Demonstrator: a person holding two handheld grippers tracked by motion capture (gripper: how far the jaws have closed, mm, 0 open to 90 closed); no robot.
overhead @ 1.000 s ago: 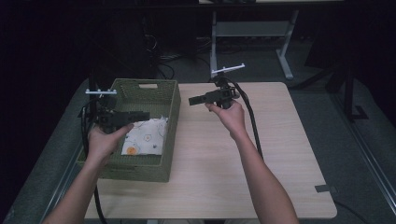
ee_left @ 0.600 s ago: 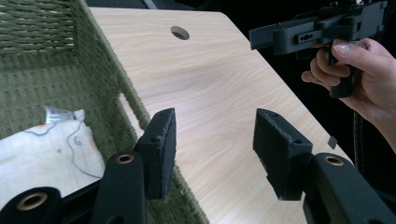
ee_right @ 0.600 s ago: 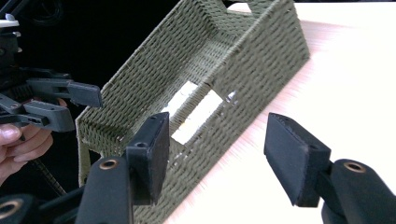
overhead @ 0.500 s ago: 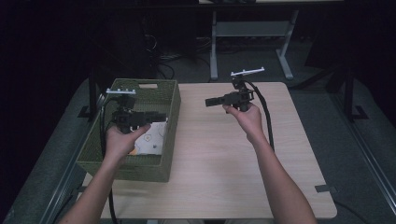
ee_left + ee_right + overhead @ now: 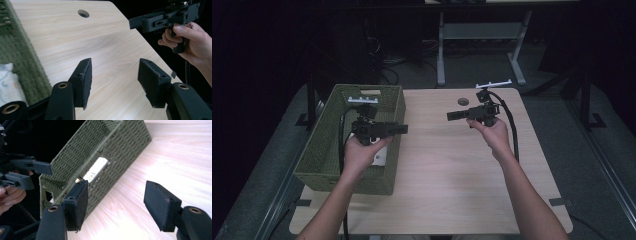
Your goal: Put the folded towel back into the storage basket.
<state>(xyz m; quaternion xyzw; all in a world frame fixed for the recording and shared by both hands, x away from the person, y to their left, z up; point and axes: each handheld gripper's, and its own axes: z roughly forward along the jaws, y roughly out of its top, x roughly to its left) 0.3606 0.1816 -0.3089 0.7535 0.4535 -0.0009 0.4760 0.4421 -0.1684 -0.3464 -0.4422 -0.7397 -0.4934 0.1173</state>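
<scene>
A person holds a black gripper in each hand, and the two point at each other above the table. My left gripper (image 5: pixel 403 129) hangs over the right wall of a green woven basket (image 5: pixel 319 150). Its jaws (image 5: pixel 113 82) stand apart, have just been opening, and hold nothing. My right gripper (image 5: pixel 451 116) hovers over the bare wood at mid-table. Its jaws (image 5: pixel 116 202) are also apart, have just been opening, and are empty. A white printed item (image 5: pixel 380 158) lies inside the basket and shows through the wall's handle slot (image 5: pixel 96 170).
The light wooden table (image 5: pixel 447 180) has a round cable hole (image 5: pixel 463 101) near its far edge. The basket takes up its left side. A cable trails from each gripper. A metal frame (image 5: pixel 482 35) stands on the dark floor beyond the table.
Both hands have carried their grippers to the right. The left one went from above the basket's inside to its right wall. The right one moved further right over the table.
</scene>
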